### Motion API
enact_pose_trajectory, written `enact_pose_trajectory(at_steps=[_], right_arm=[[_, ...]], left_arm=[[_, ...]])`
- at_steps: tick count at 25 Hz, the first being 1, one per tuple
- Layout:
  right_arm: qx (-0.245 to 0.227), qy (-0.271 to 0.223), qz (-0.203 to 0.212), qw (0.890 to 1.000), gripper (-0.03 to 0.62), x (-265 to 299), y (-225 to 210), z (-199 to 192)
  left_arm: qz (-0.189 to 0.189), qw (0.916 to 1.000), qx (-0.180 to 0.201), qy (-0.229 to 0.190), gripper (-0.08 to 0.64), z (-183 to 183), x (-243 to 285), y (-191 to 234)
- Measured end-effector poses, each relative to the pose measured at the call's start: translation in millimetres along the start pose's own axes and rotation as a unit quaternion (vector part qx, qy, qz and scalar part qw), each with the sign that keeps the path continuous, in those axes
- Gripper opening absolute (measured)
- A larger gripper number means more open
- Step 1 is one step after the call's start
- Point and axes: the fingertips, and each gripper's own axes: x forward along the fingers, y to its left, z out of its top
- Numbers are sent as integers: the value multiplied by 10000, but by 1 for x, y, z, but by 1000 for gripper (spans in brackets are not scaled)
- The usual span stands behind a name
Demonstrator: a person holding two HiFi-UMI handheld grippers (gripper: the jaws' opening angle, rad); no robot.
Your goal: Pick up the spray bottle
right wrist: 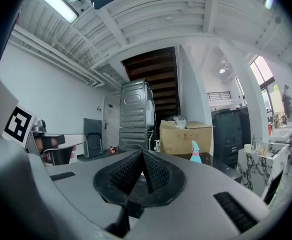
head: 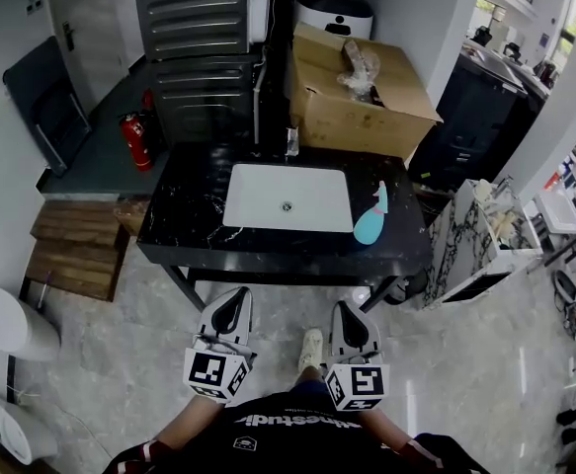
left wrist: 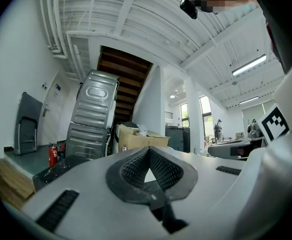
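The left gripper (head: 230,309) and right gripper (head: 350,316) are clenched empty near the body, presumably in approach, since the turquoise plastic spray bottle (head: 370,220) stands well ahead on the black marbled counter (head: 184,220), just right of the white rectangular sink (head: 288,197).

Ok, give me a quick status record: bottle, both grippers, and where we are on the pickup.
spray bottle: light blue, upright on the black counter, right of the white sink
left gripper: jaws shut, empty, short of the counter
right gripper: jaws shut, empty, short of the counter
behind counter: cardboard box
pickup: not started, bottle untouched
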Motion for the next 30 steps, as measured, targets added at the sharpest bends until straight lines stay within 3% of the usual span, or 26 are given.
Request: enact_pose_trajectory(at_steps=[10,20,27,30], right_arm=[[42,-157,-113,9998,37,68,-55,14],[87,-376,-268,9989,38,151,-140,39],[136,-338,-316,9988,43,199,-193,36],[198,-263,-366,9988,125,216,-212,29]], left_arm=[[-105,9999,36,-15,15,-6,86,3],[-249,9995,182,-90,15,-3,211,1],[-332,9993,141,90,15,-21,281,-6],[-326,9992,112,185,15,-31,304,-7]])
